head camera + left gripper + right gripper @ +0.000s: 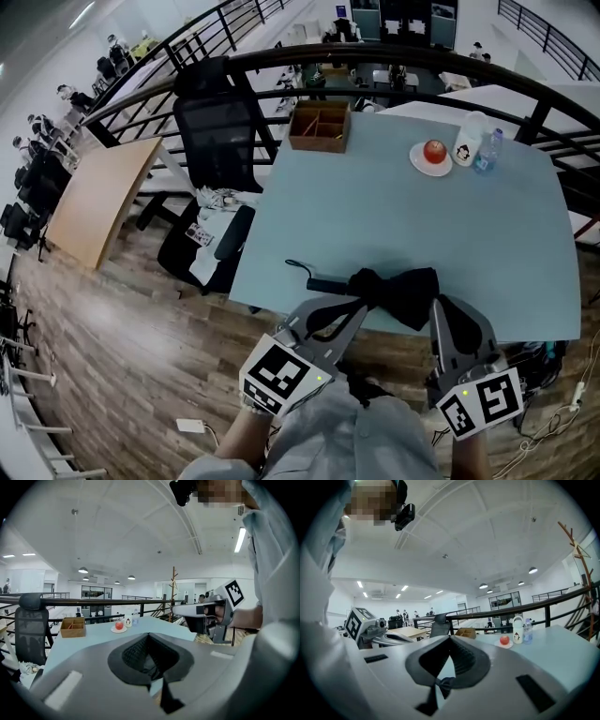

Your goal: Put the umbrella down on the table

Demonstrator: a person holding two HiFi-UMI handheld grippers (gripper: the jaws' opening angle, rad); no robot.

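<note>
Both claws sit at the near edge of the bench [375, 211], jaws pressed together. The left claw [354, 302] is closed with a strip of black cloth showing in its slit. The right claw [438, 305] is closed the same way, pinching a small bow of dark fabric.

That cloth belongs to the umbrella [394, 286], folded and black, which lies across the bench edge just ahead of both claws and spans from one to the other. Its handle [323, 284] and strap point out past the left claw. Only the head view shows the umbrella whole.

Nothing stands between the claws and the far end of the bench. There, ahead of the left claw, is a wooden box [320, 126]. Ahead of the right claw is a plate [431, 161] with an apple [434, 149], then a white bottle [466, 142] and a water bottle [487, 150].

Left of the bench stands an office chair [217, 141], and a black railing [375, 54] runs behind. The left gripper view alone shows a wooden coat stand [174, 590] beyond it.
</note>
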